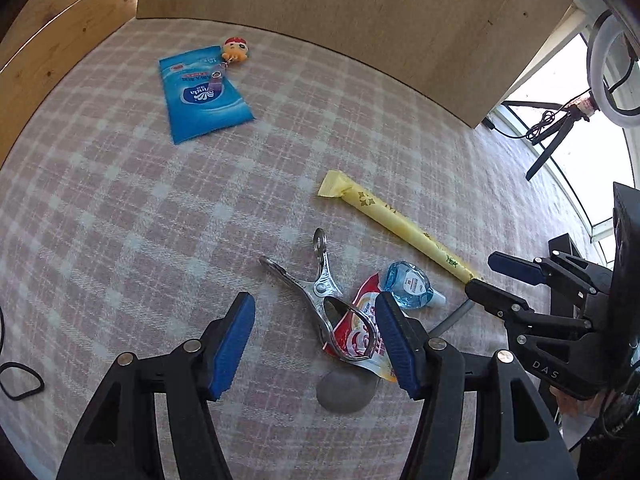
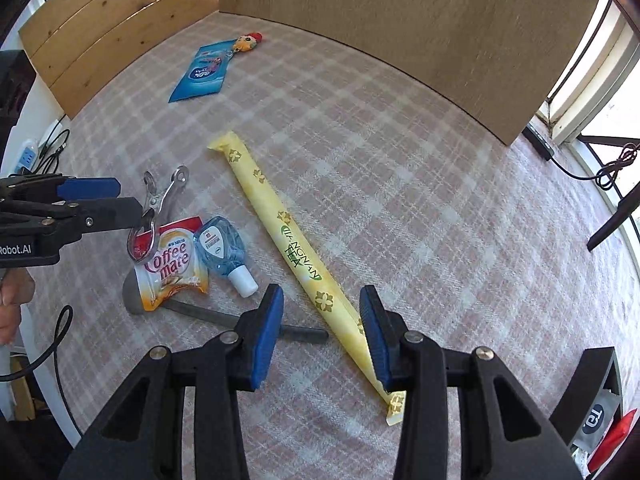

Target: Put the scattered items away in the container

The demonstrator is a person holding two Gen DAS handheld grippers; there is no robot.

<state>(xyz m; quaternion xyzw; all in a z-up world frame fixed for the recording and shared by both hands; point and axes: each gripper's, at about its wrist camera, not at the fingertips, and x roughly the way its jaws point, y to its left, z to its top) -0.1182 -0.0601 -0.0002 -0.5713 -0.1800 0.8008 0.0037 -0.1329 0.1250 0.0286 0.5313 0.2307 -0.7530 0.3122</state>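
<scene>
On the checked pink-and-white cloth of the worktop [image 1: 120, 208], going left to right: a flat blue tissue packet [image 1: 204, 92] lies far left with one small orange plush keychain doll [image 1: 236, 49] touching its far edge; nearer, a shiny metal spring clamp [image 1: 320, 284] overlaps a red-and-white Coffee-mate sachet [image 2: 172, 264], beside it a small clear-blue sanitiser bottle with a white cap [image 2: 222, 250], then a long yellow tea stick packet [image 2: 296, 256] running diagonally, with a grey flat-handled tool [image 2: 240, 320] partly hidden under the sachet. That makes one of each, seven scattered things. No container can be made out for certain; a dark bin edge at the near right of the right wrist view may be it. The left gripper [image 1: 316, 344] stands open above the clamp and sachet, pressing nothing. The right gripper [image 2: 320, 332] is also open, straddling the near end of the tea packet with its pads apart from it. Risks, as I judge: the left fingers closing could catch clamp and sachet together, dragging or dropping one; the slick clamp may twist out; the tea packet, gripped near its end, would likely droop and slip.
</scene>
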